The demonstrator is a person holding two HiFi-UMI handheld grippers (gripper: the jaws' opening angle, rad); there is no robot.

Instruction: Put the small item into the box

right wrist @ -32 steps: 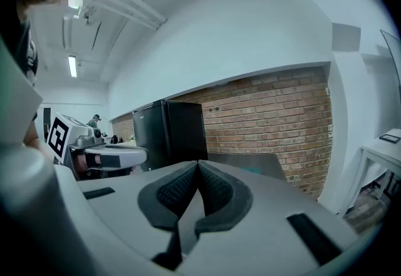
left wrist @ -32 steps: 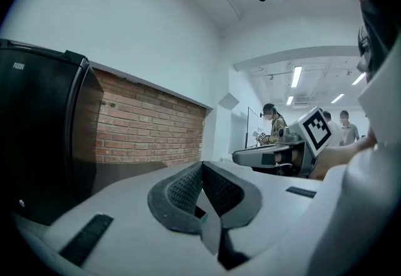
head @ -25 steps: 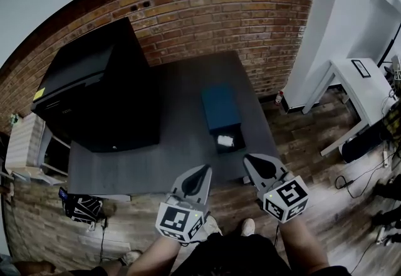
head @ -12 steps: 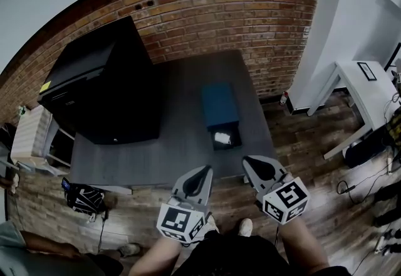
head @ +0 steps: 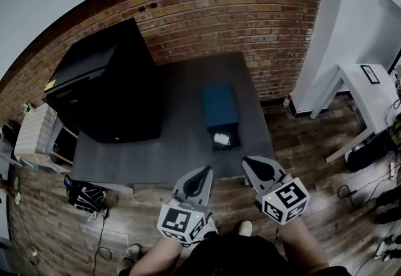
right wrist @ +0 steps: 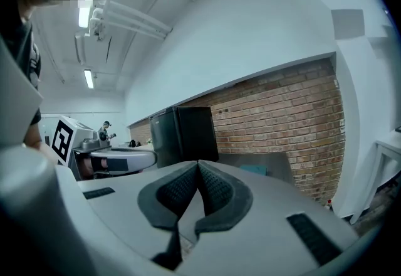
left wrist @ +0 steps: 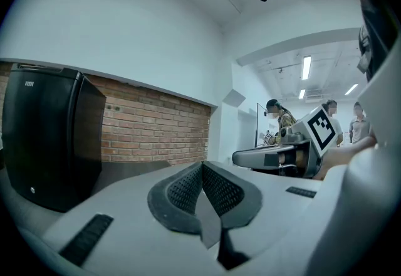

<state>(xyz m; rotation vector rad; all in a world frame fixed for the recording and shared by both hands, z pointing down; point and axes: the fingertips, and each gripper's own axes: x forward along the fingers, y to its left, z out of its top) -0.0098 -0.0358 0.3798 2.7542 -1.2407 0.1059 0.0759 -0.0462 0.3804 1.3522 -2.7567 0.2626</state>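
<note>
While 1 small white item (head: 222, 138) lies in the 1 blue box (head: 219, 105), I hold 2 grippers, L gripper (head: 202, 174) & R gripper (head: 250, 165), both pressed together w/ nothing between.

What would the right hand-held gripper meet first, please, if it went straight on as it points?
Probably the black cabinet near the brick wall: the right hand-held gripper seems aimed level over the grey table, left of the blue box. Depth is unclear.

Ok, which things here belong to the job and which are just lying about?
Job: blue box; small white item in its open part; left gripper and right gripper, both shut, empty.
Lying about: black cabinet; white table; bag on floor.
</note>
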